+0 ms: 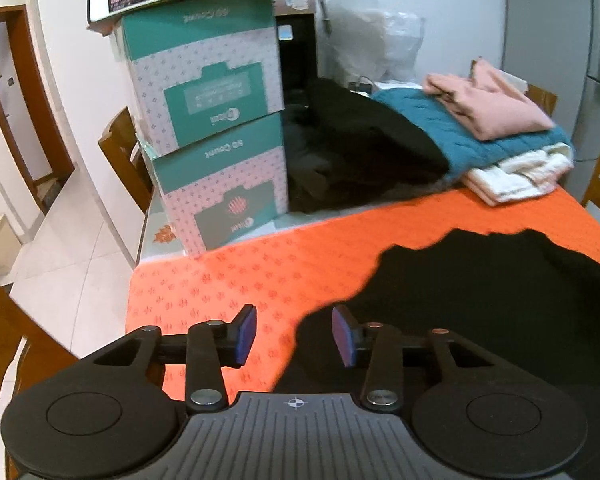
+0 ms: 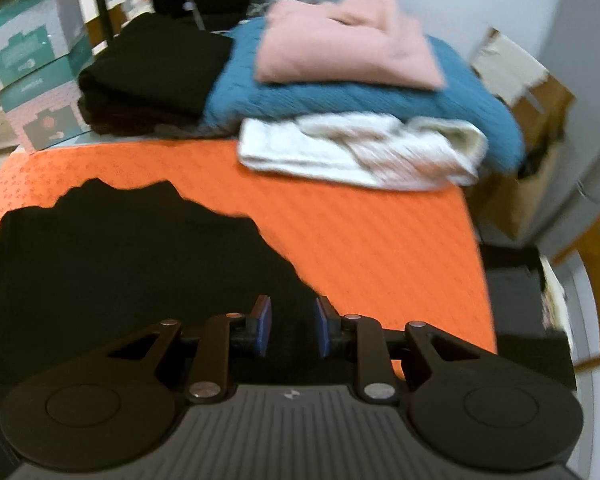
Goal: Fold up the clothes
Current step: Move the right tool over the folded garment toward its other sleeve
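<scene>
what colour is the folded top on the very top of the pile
Pale pink top, clearest in the right wrist view.

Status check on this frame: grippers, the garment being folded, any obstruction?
Left gripper and right gripper open, nothing between pads. Black garment lying on orange patterned tablecloth, unheld. Stack of folded clothes at far edge, clear of it.

The tabletop [image 1: 228, 280] wore an orange cover printed with small darker orange motifs. Just ahead of the left tool [image 1: 294, 334], whose pads were blue on black arms, lay a plain black garment [image 1: 480, 300]. Beyond it a pink garment [image 1: 492, 108] topped a teal knit [image 1: 440, 132] over a cream one [image 1: 520, 176], with more black cloth [image 1: 360, 148] to their left. Farther left, two boxes [image 1: 212, 140] were teal and pale pink with a dotted pattern. The right tool [image 2: 290, 330] was likewise black with blue pads.
</scene>
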Demonstrator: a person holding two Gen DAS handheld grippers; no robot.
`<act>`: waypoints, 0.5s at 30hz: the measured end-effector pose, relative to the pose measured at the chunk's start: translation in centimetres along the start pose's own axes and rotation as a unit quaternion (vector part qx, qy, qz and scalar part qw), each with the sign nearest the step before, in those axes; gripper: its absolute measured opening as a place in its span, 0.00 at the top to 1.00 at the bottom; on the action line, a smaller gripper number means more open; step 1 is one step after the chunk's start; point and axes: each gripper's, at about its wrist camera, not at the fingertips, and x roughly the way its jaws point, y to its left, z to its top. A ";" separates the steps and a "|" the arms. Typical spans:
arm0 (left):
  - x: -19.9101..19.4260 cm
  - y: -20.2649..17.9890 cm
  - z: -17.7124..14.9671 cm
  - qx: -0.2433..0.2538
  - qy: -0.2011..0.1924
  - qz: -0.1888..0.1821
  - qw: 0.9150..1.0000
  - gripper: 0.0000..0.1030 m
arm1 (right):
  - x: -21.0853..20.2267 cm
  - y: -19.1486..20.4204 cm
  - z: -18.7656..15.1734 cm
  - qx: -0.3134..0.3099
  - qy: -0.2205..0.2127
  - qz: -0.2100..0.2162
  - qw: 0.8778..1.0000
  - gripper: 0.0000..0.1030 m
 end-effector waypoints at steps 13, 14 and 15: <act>-5.5 -8.4 -5.7 -0.012 0.069 -0.020 0.997 0.44 | -5.0 -8.0 -12.4 0.116 0.032 -0.032 0.992 0.70; -5.8 -9.1 -6.1 -0.017 0.073 -0.020 0.997 0.43 | -5.3 -8.7 -12.8 0.119 0.031 -0.032 0.992 0.70; -6.1 -9.7 -6.4 -0.023 0.076 -0.019 0.997 0.43 | -5.5 -9.4 -13.2 0.126 0.029 -0.032 0.991 0.69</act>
